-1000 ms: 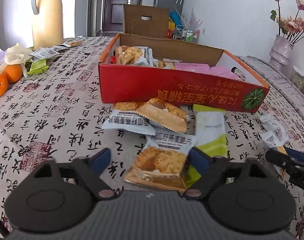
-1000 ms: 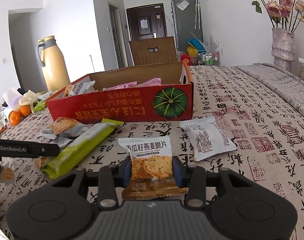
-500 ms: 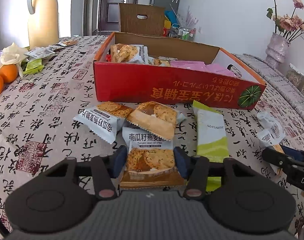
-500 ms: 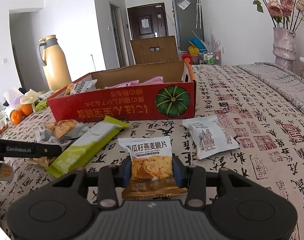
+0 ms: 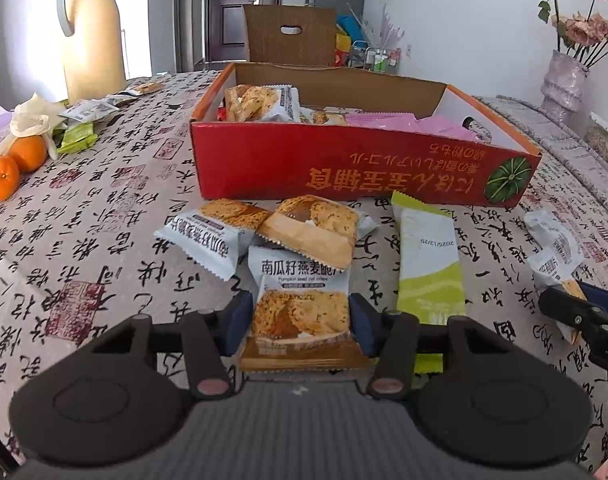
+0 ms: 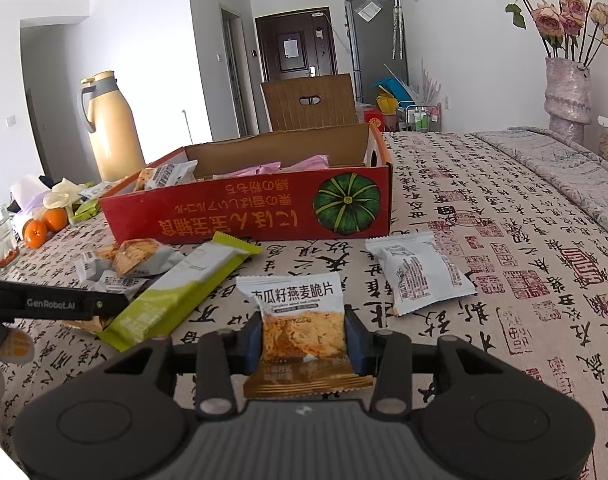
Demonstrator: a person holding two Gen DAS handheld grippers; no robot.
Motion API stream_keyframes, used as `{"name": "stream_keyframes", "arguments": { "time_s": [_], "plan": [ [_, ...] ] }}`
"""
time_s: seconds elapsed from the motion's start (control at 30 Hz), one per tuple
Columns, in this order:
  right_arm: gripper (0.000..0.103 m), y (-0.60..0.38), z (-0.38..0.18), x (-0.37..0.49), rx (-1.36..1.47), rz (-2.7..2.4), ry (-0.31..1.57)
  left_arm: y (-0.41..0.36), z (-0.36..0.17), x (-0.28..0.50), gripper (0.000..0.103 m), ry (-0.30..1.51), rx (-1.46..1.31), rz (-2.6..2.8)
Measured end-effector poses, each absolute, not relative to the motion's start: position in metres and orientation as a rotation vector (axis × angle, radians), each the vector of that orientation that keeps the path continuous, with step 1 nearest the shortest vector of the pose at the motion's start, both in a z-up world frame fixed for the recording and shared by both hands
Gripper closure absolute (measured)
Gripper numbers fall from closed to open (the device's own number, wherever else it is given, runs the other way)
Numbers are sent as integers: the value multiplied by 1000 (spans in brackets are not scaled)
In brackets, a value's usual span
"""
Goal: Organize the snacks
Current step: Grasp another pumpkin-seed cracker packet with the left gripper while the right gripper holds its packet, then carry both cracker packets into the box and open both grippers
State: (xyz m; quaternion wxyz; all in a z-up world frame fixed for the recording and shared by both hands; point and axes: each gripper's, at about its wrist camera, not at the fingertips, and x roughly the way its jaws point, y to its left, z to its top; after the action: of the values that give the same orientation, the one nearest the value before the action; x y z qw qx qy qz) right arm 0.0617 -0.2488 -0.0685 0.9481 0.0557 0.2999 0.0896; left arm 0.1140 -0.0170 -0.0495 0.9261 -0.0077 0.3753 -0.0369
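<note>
My left gripper [image 5: 299, 320] is shut on a pumpkin seed oat crisp packet [image 5: 301, 304], held just above the tablecloth. My right gripper [image 6: 304, 340] is shut on a second oat crisp packet [image 6: 301, 320]. An open red cardboard box [image 5: 344, 172] stands ahead and holds crisp packets and pink sachets [image 5: 384, 122]; it also shows in the right wrist view [image 6: 243, 216]. Two loose crisp packets [image 5: 304, 228] and a long green bar packet [image 5: 428, 264] lie in front of the box. A white packet [image 6: 418, 272] lies back side up right of my right gripper.
Oranges [image 5: 15, 164], a white flower and small packets lie at the table's left by a tall beige thermos jug [image 5: 89, 32]. A vase of dried roses [image 6: 566, 92] stands at the far right. A brown chair back [image 5: 289, 34] is behind the box.
My left gripper has closed from wide open onto the oat crisp packet and lifted it slightly back. My right gripper still holds its packet and has barely moved.
</note>
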Motion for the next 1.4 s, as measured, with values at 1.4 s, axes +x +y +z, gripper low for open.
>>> {"name": "stream_keyframes", "arguments": {
  "time_s": [1.4],
  "plan": [
    [62,-238,-40,68,57,186,516,-16,11,100,59,569,-59,-111]
  ]
}}
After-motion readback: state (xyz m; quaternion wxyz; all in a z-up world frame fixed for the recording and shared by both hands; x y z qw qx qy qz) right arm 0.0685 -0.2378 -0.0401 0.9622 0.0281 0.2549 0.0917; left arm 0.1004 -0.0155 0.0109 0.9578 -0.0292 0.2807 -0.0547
